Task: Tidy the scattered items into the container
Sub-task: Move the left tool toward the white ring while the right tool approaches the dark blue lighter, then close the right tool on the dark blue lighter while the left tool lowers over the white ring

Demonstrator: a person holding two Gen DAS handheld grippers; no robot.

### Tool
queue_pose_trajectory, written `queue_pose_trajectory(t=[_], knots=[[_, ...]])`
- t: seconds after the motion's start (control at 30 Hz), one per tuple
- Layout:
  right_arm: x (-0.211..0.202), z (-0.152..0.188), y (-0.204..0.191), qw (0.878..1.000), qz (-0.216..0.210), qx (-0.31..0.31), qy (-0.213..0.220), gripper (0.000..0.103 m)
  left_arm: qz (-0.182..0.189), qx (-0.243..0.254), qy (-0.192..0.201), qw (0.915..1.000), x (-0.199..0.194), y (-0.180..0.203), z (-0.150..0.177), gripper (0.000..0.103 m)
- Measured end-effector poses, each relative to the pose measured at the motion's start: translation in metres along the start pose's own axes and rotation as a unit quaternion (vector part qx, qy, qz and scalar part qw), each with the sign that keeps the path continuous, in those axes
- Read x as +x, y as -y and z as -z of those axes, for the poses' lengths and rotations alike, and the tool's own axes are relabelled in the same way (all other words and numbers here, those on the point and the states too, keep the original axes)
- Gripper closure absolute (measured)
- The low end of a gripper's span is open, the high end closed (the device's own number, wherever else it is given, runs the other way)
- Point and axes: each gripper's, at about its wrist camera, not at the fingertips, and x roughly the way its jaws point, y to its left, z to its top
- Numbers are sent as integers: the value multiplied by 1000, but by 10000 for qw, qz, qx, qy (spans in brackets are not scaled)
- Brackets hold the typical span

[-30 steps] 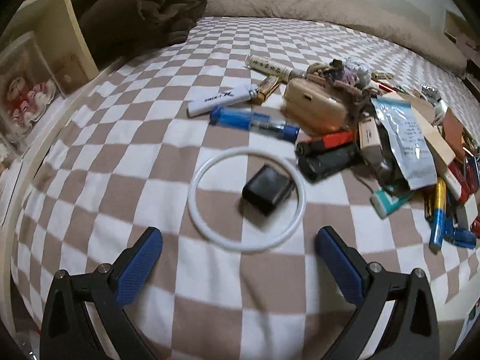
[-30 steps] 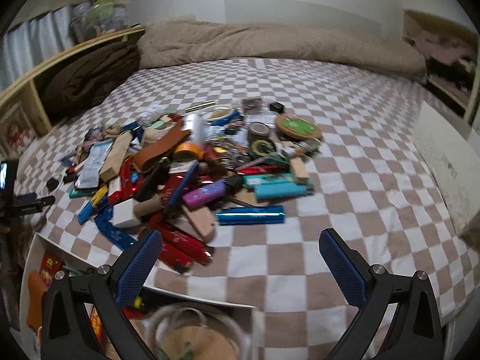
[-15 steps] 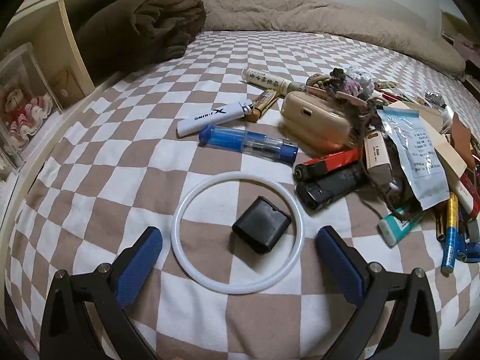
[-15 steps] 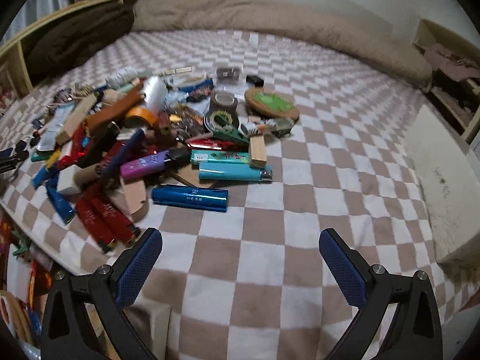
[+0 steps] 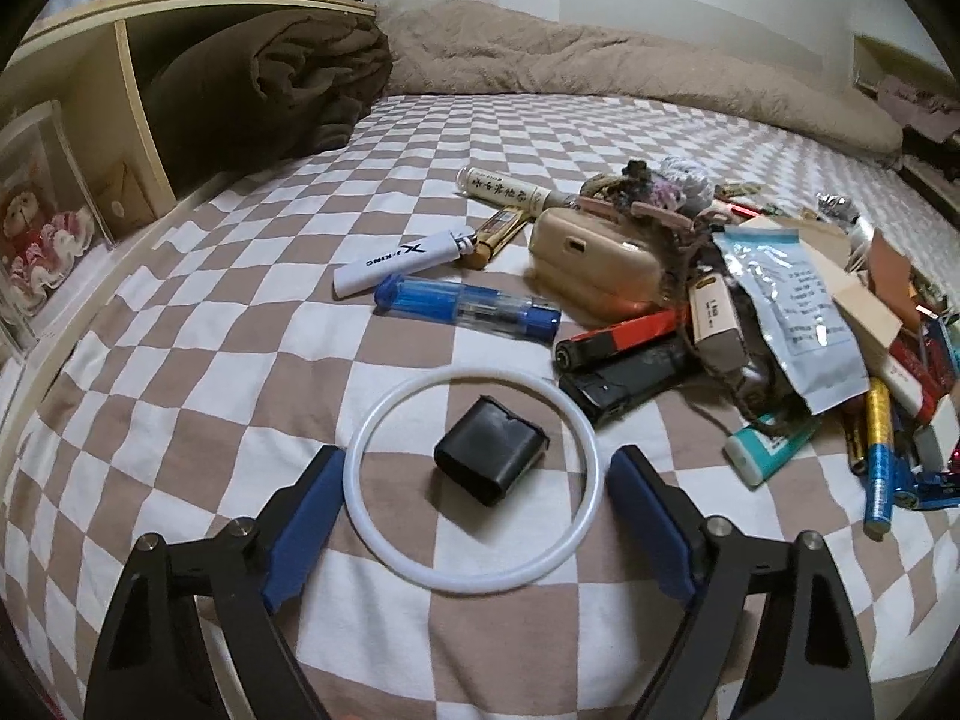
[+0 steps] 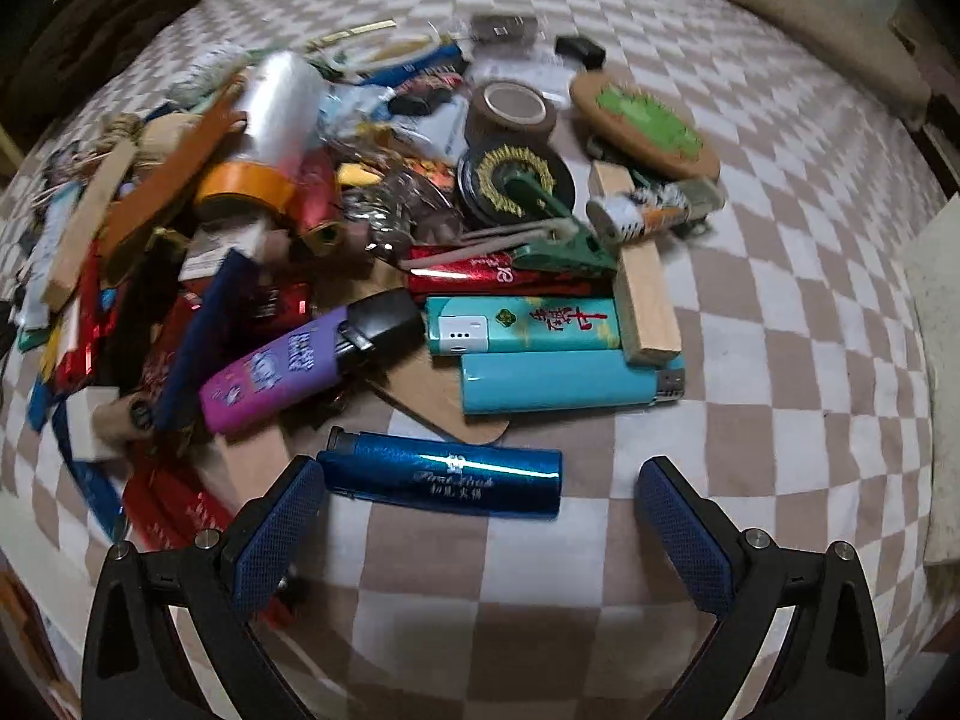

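In the left wrist view my left gripper (image 5: 474,516) is open, its blue pads either side of a white ring (image 5: 360,450) lying flat on the checked bedspread. A small black box (image 5: 489,457) lies inside the ring. In the right wrist view my right gripper (image 6: 480,531) is open just in front of a shiny blue lighter (image 6: 444,474), which lies crosswise between the fingers. Behind it sits a pile with a purple lighter (image 6: 270,375), a teal lighter (image 6: 564,381) and a wood block (image 6: 639,282). No container is in view.
Left wrist view: a white lighter (image 5: 399,261), a clear blue lighter (image 5: 465,307), a beige case (image 5: 591,264) and a foil packet (image 5: 792,318) lie beyond the ring. A wooden shelf (image 5: 138,114) stands at the left. A rumpled beige blanket (image 5: 600,69) lies at the far end.
Both grippers have moved forward and down. The left now brackets the white ring. The right has closed in on the blue lighter; the box seen below it earlier has left the view.
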Motion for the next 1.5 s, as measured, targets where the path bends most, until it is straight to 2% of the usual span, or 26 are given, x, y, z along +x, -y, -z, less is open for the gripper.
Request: queue_pose_trajectory(t=[0.1,0.17,0.27,0.43,0.63,0.77,0.9,0.93,1.03,1.17,1.27,1.37,1.4,1.43,1.5], knots=[[8,-3,3,9996,-184,191,-125,0,292,27,80,9995,-3,1,1,17],[10,-2,3,9997,-218,91,-118,0,322,72,93,9994,-4,3,1,18],[9,4,2,9999,24,-124,-52,0,436,150,113,9989,-5,7,1,18],[4,16,24,9998,90,190,-33,0,705,223,208,9970,-8,9,2,18],[-4,32,57,9974,499,519,-38,0,1146,323,278,9925,-12,12,4,18],[-9,39,82,9937,656,905,-33,0,1070,404,159,9933,-8,15,3,18],[-15,40,65,9989,62,464,51,0,906,482,144,9946,-7,19,4,18],[-15,40,58,9993,24,353,81,0,849,508,139,9950,-7,20,5,17],[-13,35,35,9998,83,58,171,0,563,636,124,9963,-6,25,6,4],[6,23,24,9998,-44,-127,127,0,339,770,182,9963,-7,29,8,3],[12,19,15,9998,108,-54,153,0,369,744,171,9964,-6,28,8,3],[14,16,14,9997,71,144,200,0,539,615,109,9966,-5,23,7,3],[15,17,13,9996,77,162,231,3,603,563,90,9966,-5,21,7,3],[15,17,11,9995,114,132,276,12,657,516,72,9965,-5,19,7,3],[13,18,6,9992,146,27,378,20,701,481,63,9964,-5,19,7,2]])
